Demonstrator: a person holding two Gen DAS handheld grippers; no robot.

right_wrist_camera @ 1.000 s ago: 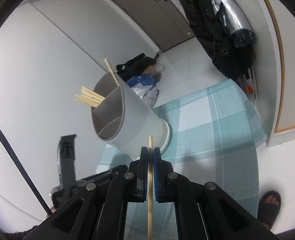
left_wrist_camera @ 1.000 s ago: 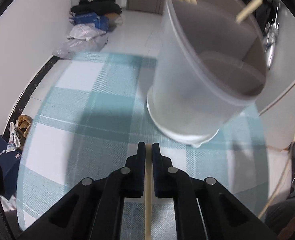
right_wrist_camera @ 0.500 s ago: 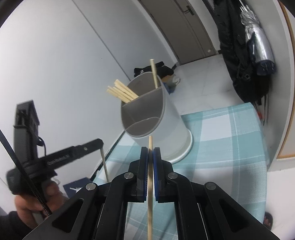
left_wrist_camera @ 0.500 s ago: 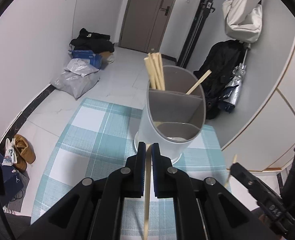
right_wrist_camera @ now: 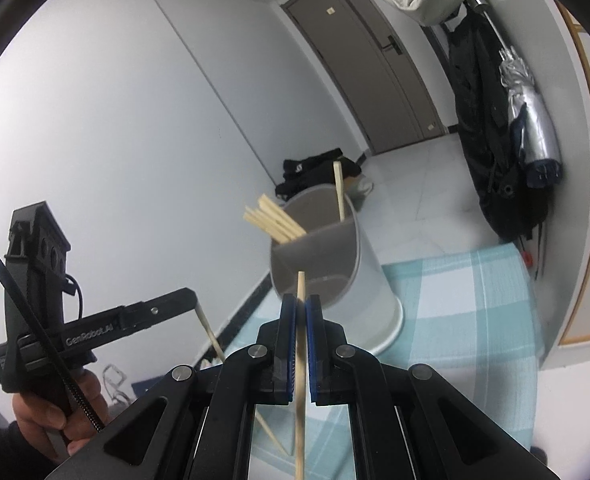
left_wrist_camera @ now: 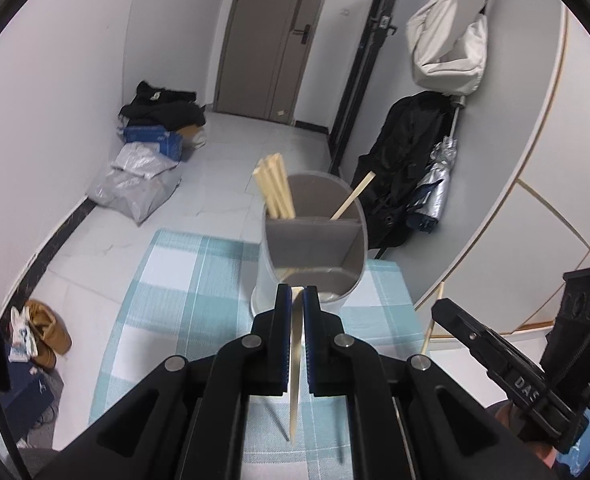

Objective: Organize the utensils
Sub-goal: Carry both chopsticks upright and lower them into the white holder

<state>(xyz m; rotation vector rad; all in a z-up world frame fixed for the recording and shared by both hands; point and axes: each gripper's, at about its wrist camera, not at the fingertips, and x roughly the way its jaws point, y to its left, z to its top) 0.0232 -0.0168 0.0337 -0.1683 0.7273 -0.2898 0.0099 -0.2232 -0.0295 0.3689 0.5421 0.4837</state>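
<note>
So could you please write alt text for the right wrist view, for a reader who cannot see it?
The right gripper is shut on a wooden chopstick, facing a grey divided utensil holder on a teal checked cloth. The holder already contains several chopsticks. At left, the left gripper grips another chopstick.

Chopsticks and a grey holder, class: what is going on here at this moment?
A person holds a gripper in each hand. The left gripper is shut on one chopstick, and the right gripper is shut on another chopstick. Both point toward the divided grey holder standing on the checked cloth. The holder already has a bundle of chopsticks in one compartment and a single chopstick in another. Neither held chopstick is in the holder yet.
</note>
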